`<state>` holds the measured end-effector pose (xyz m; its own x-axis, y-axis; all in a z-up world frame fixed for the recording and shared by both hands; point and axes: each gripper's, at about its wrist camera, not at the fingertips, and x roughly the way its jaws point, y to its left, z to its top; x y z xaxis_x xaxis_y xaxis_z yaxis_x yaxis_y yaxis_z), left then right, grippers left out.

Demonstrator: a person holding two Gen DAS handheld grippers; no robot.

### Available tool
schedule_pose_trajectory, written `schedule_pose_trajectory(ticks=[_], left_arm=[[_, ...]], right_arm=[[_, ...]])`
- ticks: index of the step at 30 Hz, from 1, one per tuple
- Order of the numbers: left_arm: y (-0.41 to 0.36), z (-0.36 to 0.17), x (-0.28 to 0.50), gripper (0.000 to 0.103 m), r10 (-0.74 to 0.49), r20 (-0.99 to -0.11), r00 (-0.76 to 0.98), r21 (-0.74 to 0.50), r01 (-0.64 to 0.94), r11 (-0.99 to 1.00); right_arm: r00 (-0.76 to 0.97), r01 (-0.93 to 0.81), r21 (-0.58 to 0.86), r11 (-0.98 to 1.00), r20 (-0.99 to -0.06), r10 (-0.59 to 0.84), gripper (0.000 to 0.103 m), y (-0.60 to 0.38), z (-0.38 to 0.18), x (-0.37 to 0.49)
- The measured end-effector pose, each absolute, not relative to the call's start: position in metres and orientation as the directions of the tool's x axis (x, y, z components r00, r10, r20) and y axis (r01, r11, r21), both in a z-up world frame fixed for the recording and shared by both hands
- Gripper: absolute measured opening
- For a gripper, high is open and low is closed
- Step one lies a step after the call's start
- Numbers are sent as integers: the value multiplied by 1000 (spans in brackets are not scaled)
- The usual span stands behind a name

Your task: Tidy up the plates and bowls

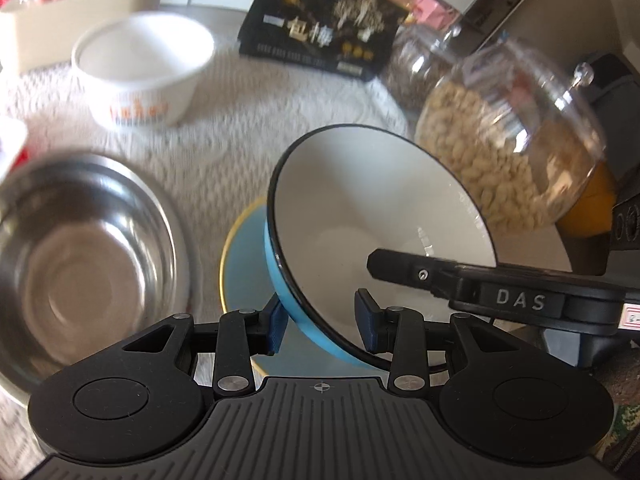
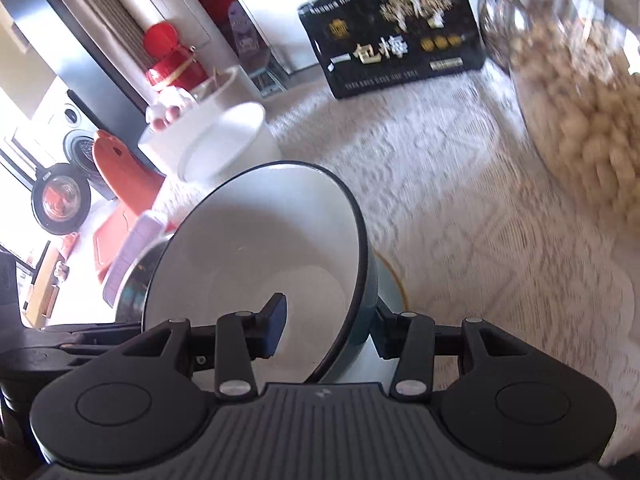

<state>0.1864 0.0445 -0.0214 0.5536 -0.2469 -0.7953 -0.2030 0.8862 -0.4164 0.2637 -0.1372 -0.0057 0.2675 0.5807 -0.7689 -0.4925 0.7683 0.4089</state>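
Note:
A blue bowl (image 1: pixel 380 216) with a white inside and black rim is tilted above a light blue plate (image 1: pixel 244 264) with a yellow rim. My left gripper (image 1: pixel 322 326) straddles the bowl's near rim; its blue pads (image 1: pixel 276 326) stand a little off the wall. My right gripper (image 2: pixel 330 326) straddles the opposite rim of the same bowl (image 2: pixel 256 256), one pad inside, one outside. The right gripper's finger (image 1: pixel 424 274) reaches into the bowl in the left wrist view. A steel bowl (image 1: pixel 80 256) sits to the left, a white bowl (image 1: pixel 140 68) with orange print behind it.
A glass jar of nuts (image 1: pixel 508 136) stands close on the right, a second jar (image 1: pixel 416 68) behind it. A black printed box (image 1: pixel 320 20) stands at the back. A beige container (image 1: pixel 80 4) is at the back left. A white lace cloth (image 2: pixel 460 184) covers the table.

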Motion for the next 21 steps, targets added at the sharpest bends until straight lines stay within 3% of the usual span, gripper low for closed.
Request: schedule_pose_trajectory(ticks=[5, 21], left_arm=[[43, -39, 184, 40, -264, -806, 530, -430, -217, 876], [59, -21, 177, 40, -213, -814, 540, -400, -255, 880]], right_arm=[[240, -492, 415, 765, -781, 577, 44, -141, -21, 262], [232, -521, 377, 766, -801, 552, 44, -132, -18, 269]])
